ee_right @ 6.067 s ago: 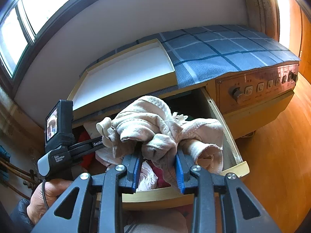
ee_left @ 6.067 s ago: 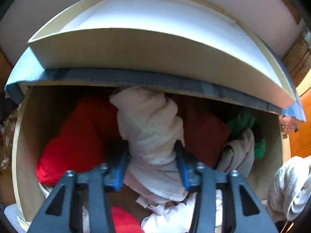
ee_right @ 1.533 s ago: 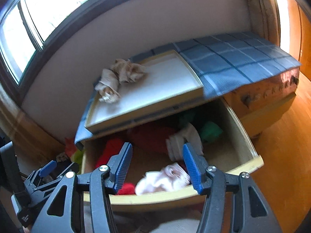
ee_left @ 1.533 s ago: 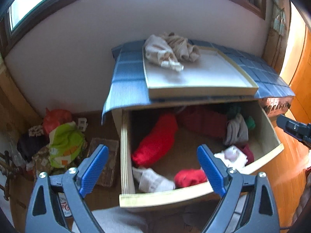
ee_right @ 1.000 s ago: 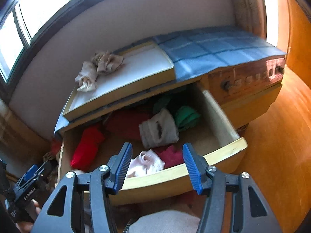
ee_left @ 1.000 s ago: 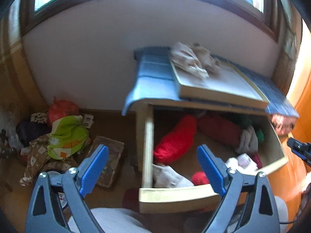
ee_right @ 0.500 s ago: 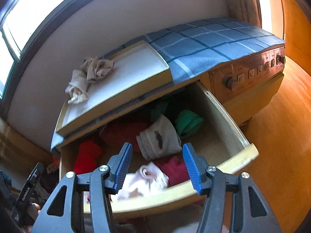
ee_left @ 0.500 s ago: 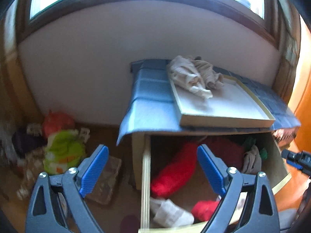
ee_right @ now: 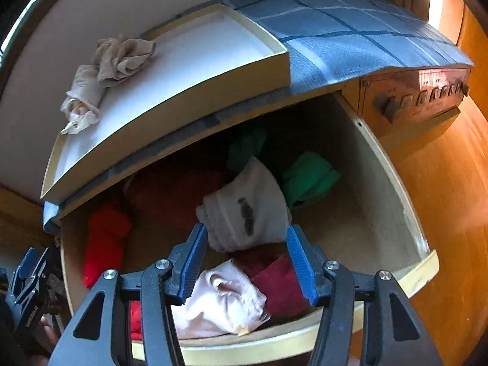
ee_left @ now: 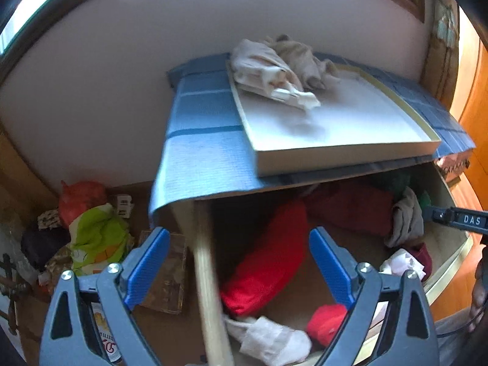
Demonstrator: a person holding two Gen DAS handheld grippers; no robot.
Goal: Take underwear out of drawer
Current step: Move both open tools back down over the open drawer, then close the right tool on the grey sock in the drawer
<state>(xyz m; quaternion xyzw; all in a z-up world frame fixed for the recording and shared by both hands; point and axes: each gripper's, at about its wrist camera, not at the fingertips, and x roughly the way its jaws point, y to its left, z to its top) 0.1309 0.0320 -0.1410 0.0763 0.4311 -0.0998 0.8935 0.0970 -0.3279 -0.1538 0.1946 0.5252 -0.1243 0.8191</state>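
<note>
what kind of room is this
Probably a bedroom or living room at home: an open wooden drawer full of rolled clothes, a checked blue cloth over the cabinet top, and a wooden floor.

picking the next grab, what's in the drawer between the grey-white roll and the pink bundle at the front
In the right wrist view a dark red garment lies between the grey-white roll and the pink bundle, under the open right tongs.

The drawer (ee_right: 393, 183) looks like pale matt wood, the blue checked cover (ee_right: 350, 39) ribbed cloth, and the floor (ee_right: 451, 213) glossy orange wood.
</note>
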